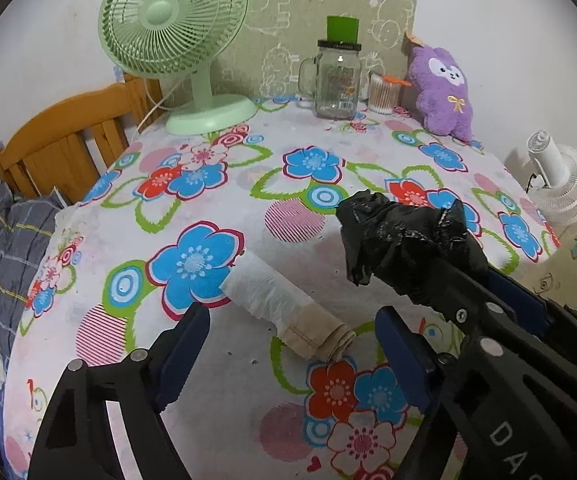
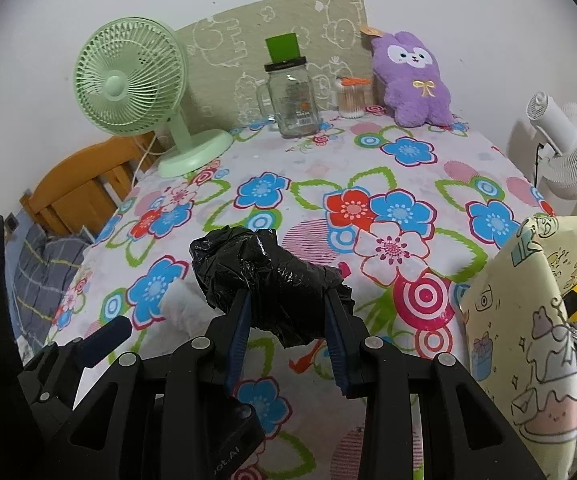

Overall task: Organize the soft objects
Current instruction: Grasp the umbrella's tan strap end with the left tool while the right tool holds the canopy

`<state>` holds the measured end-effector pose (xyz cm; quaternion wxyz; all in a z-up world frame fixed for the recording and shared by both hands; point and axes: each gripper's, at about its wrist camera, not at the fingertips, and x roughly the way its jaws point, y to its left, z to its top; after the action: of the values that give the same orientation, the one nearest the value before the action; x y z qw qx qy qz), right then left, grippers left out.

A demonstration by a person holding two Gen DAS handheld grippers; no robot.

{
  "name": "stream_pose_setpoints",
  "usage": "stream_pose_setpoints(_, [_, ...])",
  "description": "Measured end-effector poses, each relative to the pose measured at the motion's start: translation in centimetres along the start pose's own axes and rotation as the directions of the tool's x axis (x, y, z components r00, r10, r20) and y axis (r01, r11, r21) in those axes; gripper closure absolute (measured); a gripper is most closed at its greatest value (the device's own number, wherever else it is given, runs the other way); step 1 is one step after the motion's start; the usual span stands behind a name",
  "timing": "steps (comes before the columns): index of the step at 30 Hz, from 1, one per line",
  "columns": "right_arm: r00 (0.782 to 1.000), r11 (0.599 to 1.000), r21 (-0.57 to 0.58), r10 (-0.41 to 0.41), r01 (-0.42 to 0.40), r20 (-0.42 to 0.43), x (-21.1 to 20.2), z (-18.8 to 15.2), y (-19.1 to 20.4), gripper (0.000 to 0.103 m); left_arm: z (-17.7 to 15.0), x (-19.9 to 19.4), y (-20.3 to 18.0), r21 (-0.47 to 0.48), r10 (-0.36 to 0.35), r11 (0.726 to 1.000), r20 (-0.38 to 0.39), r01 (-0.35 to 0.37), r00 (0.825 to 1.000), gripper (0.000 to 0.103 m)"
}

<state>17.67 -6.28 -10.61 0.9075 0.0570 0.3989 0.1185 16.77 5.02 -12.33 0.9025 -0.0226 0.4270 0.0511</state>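
The right tool (image 2: 286, 320) gripped a crumpled black plastic bag (image 2: 272, 276) between its blue-padded fingers (image 2: 237, 334), holding the wad clear above the counter (image 2: 320, 160), which was covered with a white cloth printed with blue, red and pink flowers. The left tool (image 1: 288, 344) stood wide with nothing between its pads; it hung over a rolled bundle of white paper towel and beige fabric (image 1: 288, 306) that lay on the cloth between and just beyond its fingertips, untouched. In the left wrist view the black bag and the right tool appeared to the right of that roll. At the far edge of the counter, against the wall, stood a pale green desk fan (image 2: 128, 80), a clear glass mug-jar with a black lid and a green cap on top (image 2: 290, 96), a small clear tub of cotton swabs (image 2: 354, 100) and a purple plush animal with a white face (image 2: 412, 80). A cream fabric box printed with cartoons (image 2: 528, 320) sat at the right.
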Motion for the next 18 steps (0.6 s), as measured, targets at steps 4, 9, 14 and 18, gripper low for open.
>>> stream_pose_setpoints(4, [1.0,1.0,0.017,-0.012,0.012,-0.017,1.1,0.0,-0.5,0.065,0.1,1.2,-0.1,-0.006,0.006,1.0,-0.024,-0.007,1.0,0.018])
stream_pose_setpoints(9, [0.999,0.999,0.032,-0.021,0.022,-0.042,2.3,-0.1,-0.9,0.065,0.1,2.6,0.1,-0.017,0.01,1.0,-0.055,-0.011,0.998,0.022])
stream_pose_setpoints(14, [0.998,0.999,0.031,-0.023,0.025,-0.063,3.1,-0.2,-0.9,0.064,-0.1,3.6,0.3,-0.025,0.0,1.0,-0.082,-0.002,0.997,0.039])
stream_pose_setpoints(18, [0.997,0.999,0.038,-0.02,0.023,-0.079,3.5,-0.4,-1.0,0.064,-0.3,3.5,0.2,-0.012,-0.008,1.0,-0.075,0.007,0.997,0.051])
